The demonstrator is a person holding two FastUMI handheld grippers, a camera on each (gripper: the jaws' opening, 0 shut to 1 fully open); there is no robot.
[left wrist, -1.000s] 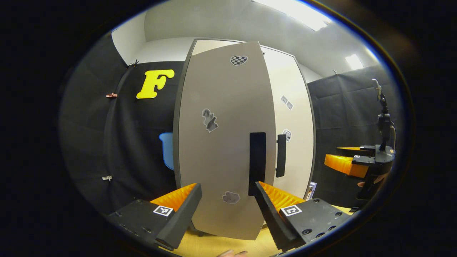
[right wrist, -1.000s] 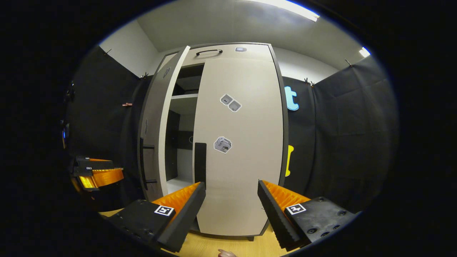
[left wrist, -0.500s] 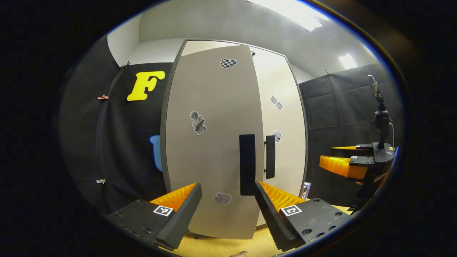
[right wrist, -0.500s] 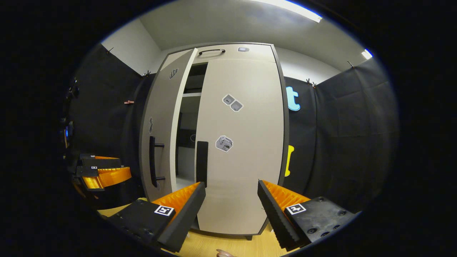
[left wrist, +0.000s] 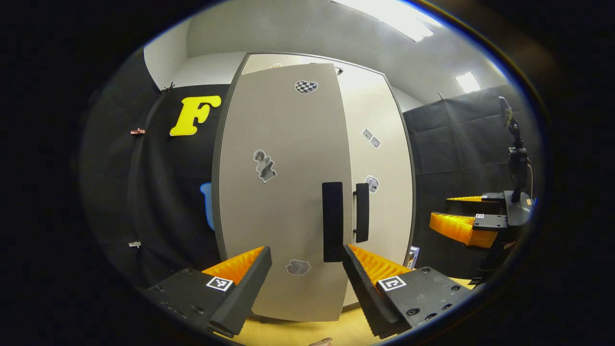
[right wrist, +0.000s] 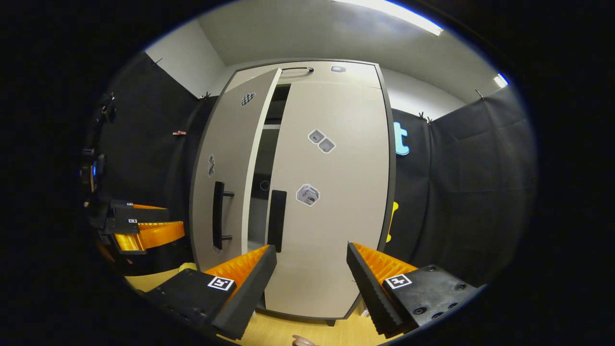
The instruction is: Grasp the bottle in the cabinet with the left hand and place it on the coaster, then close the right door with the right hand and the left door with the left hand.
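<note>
Both grippers (left wrist: 306, 269) (right wrist: 311, 269) wide, empty; left door (right wrist: 226, 173) ajar in right gripper view.

A recording booth: black cloth walls (right wrist: 461, 192) surround a cabinet (right wrist: 336, 192) under ceiling lights (left wrist: 394, 19).

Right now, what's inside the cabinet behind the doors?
Through the narrow gap beside the left door, the right gripper view shows a shelf and dim, dark space. The shut right door covers the rest of the cabinet, so anything there stays unseen.
</note>
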